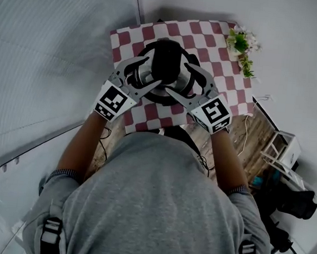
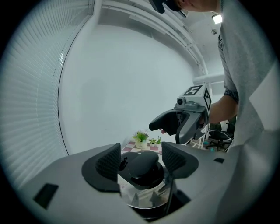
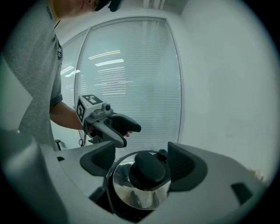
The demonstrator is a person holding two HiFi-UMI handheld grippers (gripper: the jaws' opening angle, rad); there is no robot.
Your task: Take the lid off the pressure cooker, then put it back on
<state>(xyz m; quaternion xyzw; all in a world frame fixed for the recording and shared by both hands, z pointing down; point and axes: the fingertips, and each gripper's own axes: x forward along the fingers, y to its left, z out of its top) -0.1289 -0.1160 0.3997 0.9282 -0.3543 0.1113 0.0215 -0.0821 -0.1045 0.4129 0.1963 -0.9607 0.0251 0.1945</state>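
Note:
The pressure cooker [image 1: 165, 68] stands on a red-and-white checked cloth [image 1: 211, 45]. Its shiny steel lid [image 3: 127, 188] sits on the pot and carries a black knob [image 3: 148, 171] and a small black valve [image 3: 162, 154]. My left gripper [image 1: 143, 75] comes in from the left and my right gripper [image 1: 185, 82] from the right, both low over the lid. In each gripper view the pads stand on either side of the knob [image 2: 142, 165] with gaps showing, so both are open and hold nothing. Each gripper also faces the other across the lid: the right gripper [image 2: 175, 124], the left gripper [image 3: 116, 124].
Small potted plants [image 1: 241, 45] stand at the cloth's far right corner. Window blinds [image 1: 44, 40] run along the left, a white wall behind. To the right lie a wooden tabletop [image 1: 255, 133] with a cable and a white frame [image 1: 282, 149].

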